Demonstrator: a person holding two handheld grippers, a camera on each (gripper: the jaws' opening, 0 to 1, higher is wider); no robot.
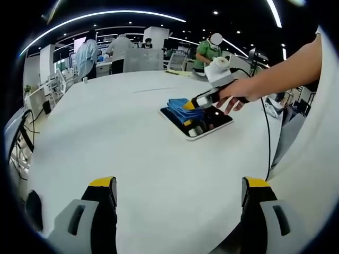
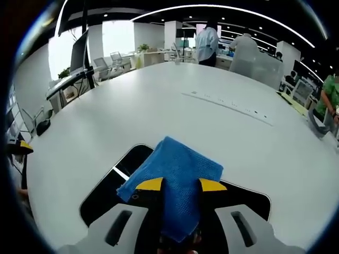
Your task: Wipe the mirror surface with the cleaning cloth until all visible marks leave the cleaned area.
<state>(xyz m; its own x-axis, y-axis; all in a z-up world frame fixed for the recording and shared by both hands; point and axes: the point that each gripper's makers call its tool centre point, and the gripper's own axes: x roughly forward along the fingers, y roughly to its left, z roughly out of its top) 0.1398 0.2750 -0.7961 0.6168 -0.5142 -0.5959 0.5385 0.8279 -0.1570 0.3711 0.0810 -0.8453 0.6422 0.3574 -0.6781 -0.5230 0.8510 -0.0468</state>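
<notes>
The mirror [image 2: 114, 182] lies flat on the white table [image 2: 159, 116], a dark rectangle with a pale rim and rounded corners. In the right gripper view its near-left corner and left edge are bare, while the blue cleaning cloth [image 2: 177, 182] covers its middle and spills past its far edge onto the table. The right gripper [image 2: 181, 185] has its two yellow-tipped jaws drawn close together on the cloth, which bunches up between them and presses down on the mirror.

In the left gripper view the mirror [image 1: 204, 127] sits well out from the left gripper [image 1: 180, 196], with a wide stretch of bare table between them. The left gripper's jaws stand far apart and hold nothing. A hand [image 1: 235, 95] holds the right gripper [image 1: 186, 112] over the mirror's far-left part, and the cloth [image 1: 183, 107] hangs over that edge. A thin cable [image 1: 267, 143] runs across the table on the mirror's right. Beyond the mirror the table runs open to its far curved edge.
</notes>
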